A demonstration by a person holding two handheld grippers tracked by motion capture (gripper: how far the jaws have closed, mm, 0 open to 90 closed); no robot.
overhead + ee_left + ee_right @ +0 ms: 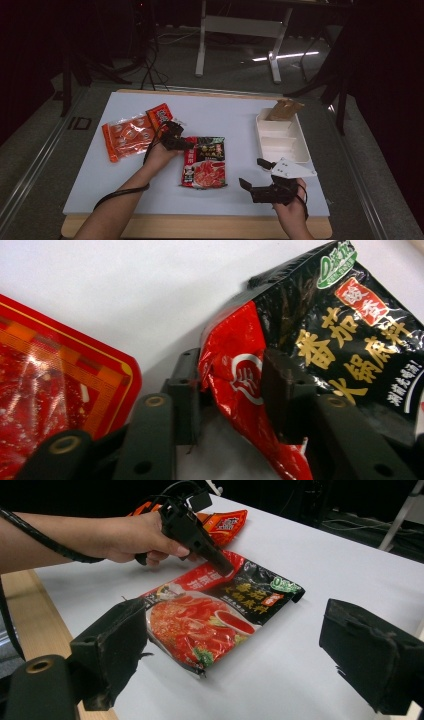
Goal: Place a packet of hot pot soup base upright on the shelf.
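black two-jaw tool [186, 144], black cable, bare forearms.

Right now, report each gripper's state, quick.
Left gripper: closed on the edge of the red and black packet.
Right gripper: open, holding nothing, short of the packet.

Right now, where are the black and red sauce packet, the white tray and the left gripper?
black and red sauce packet [205, 165], high view, its red middle.
white tray [302, 145], high view, its right rim.
left gripper [186, 144], high view, between its fingertips.
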